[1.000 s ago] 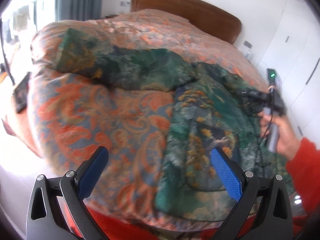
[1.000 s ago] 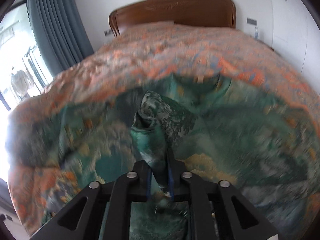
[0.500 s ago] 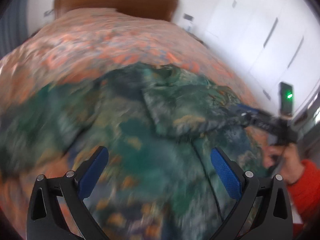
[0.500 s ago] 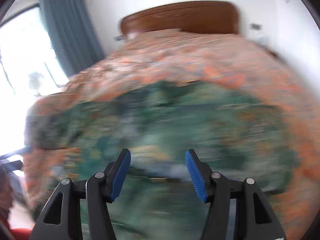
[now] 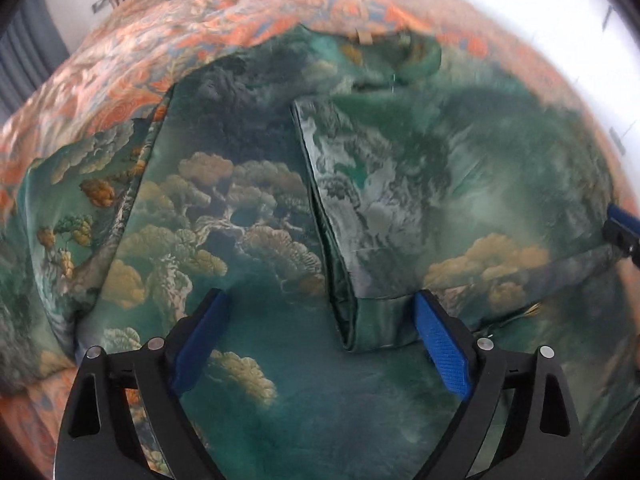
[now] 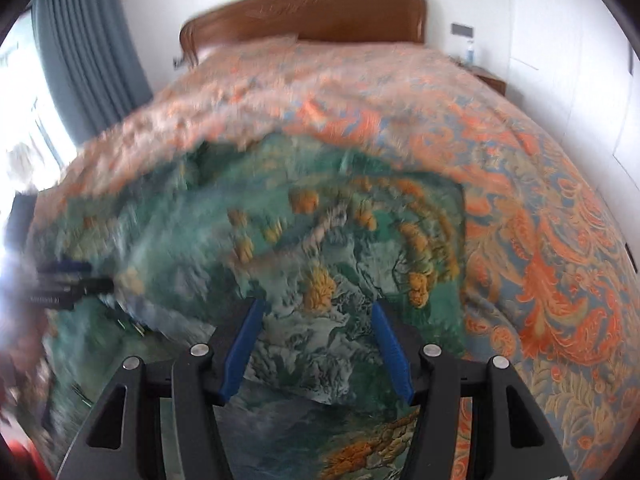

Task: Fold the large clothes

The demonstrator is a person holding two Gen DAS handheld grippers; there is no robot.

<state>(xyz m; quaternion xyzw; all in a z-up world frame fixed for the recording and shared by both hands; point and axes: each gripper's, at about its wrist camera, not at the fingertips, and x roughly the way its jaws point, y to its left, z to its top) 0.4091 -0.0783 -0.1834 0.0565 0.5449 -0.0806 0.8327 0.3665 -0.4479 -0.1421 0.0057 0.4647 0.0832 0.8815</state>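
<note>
A large green garment [image 5: 248, 208] printed with clouds and trees lies spread on the bed. One sleeve [image 5: 372, 208] is folded across its front, its cuff [image 5: 380, 328] lying between my left fingers. My left gripper [image 5: 320, 336] is open and empty just above the cloth. The garment also fills the right wrist view [image 6: 320, 256], which is blurred. My right gripper [image 6: 318, 344] is open and empty over the garment's right part. Its blue tip shows at the right edge of the left wrist view [image 5: 624, 220].
An orange and blue patterned bedspread [image 6: 540, 220] covers the bed around the garment. A wooden headboard [image 6: 312, 12] stands at the far end. Grey curtains [image 6: 84, 52] hang at the left, and a white wall with cupboards [image 6: 580, 60] is at the right.
My right gripper let go of the sleeve it held and opened, moving to the right. My left gripper swung right over the garment. The sleeve now lies folded across the front.
</note>
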